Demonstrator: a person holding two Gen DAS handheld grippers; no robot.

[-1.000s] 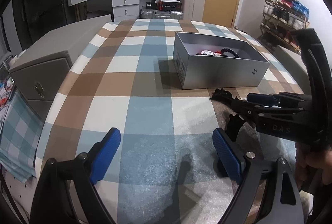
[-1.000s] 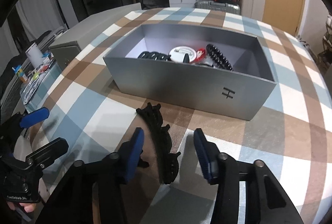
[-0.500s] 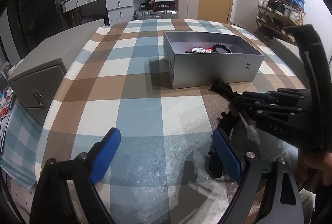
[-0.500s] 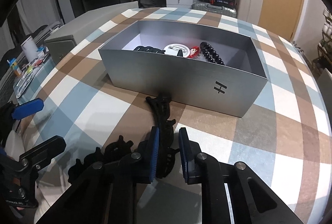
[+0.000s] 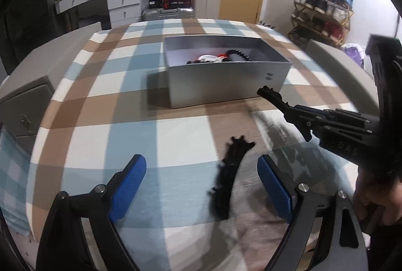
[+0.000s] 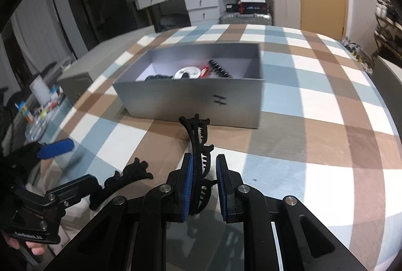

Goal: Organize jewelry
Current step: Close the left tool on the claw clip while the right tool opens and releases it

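Gripping a black claw hair clip (image 6: 199,145), the right tool (image 6: 202,185) has its blue pads nearly closed on the clip's curved spine near the back end, the toothed front sticking out ahead toward the grey box (image 6: 191,102). The clip looks like light, stiff plastic with thin teeth that could snap or snag, so the hold belongs on the solid spine, not the prongs; the glossy curve may pivot in the pads. The left tool (image 5: 201,185) is spread wide and holds nothing. A second black claw clip (image 5: 232,173) lies on the checked surface (image 5: 100,120) between its pads; take that one across the spine too. The box sits just beyond, already holding a bead bracelet (image 6: 219,68) and a white round piece (image 6: 187,72).
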